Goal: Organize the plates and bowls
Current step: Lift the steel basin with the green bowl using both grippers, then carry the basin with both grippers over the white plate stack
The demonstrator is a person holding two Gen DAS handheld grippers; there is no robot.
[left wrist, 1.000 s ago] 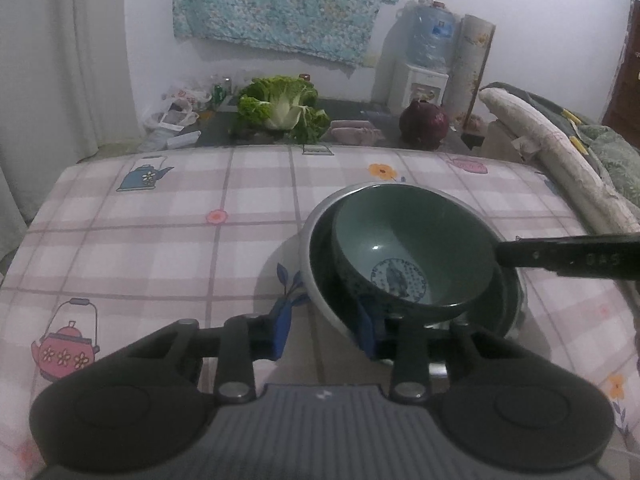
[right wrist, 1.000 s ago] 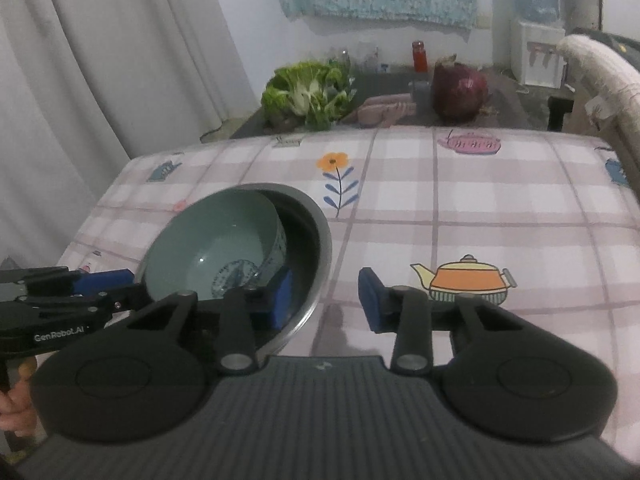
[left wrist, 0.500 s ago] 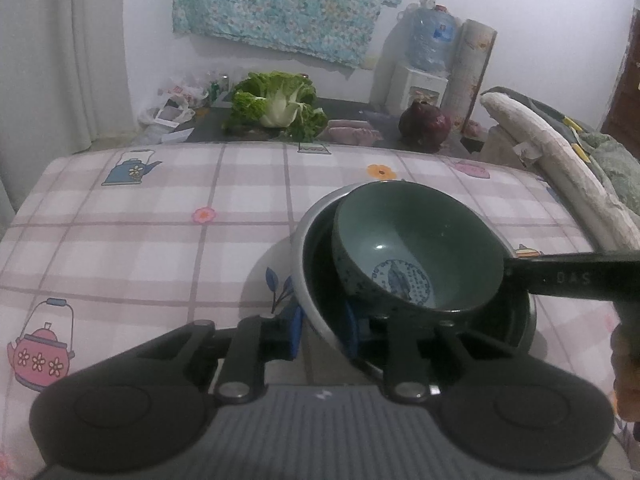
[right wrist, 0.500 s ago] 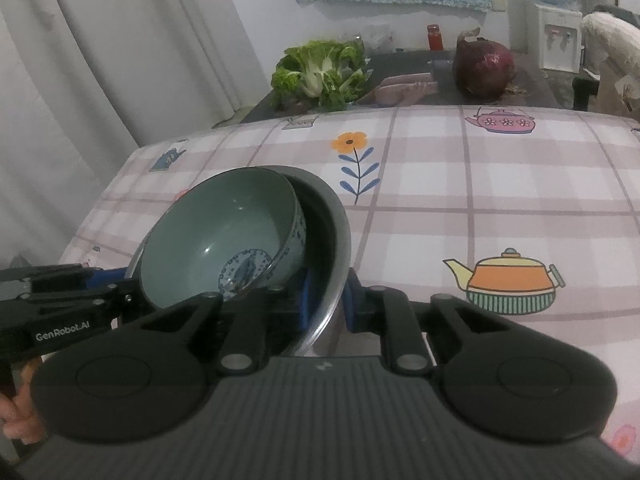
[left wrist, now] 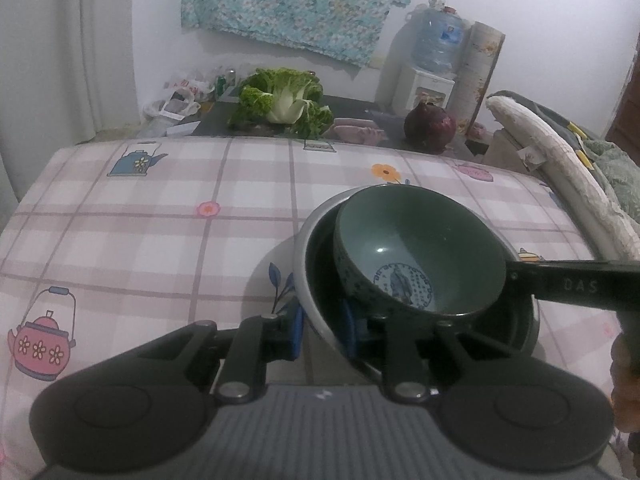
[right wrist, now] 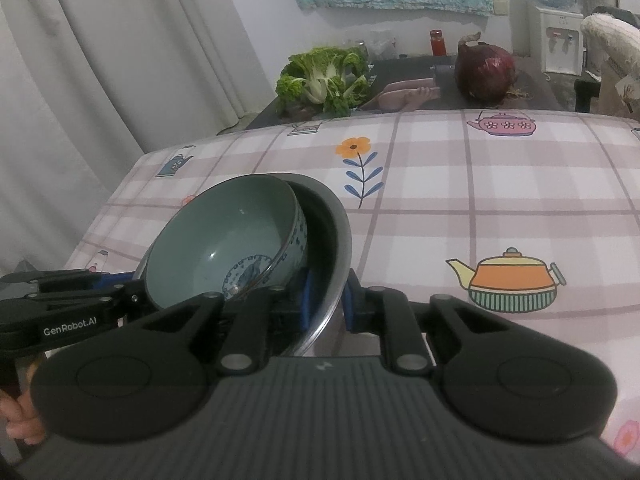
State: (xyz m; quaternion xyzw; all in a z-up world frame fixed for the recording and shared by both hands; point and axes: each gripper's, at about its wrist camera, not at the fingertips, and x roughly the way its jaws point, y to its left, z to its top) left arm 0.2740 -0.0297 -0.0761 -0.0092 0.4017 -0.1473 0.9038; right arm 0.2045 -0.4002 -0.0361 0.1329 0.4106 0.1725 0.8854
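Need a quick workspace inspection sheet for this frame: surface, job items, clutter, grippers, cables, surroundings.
Surface: checked tablecloth with teapot and flower prints.
Job's things: green bowl tilted inside metal bowl.
Clutter: nothing seen on the cloth.
Grippers: left gripper and right gripper both shut on the metal bowl's rim, opposite sides.
Cables: nothing seen.
Surroundings: leafy greens, red cabbage, water dispenser, curtain.
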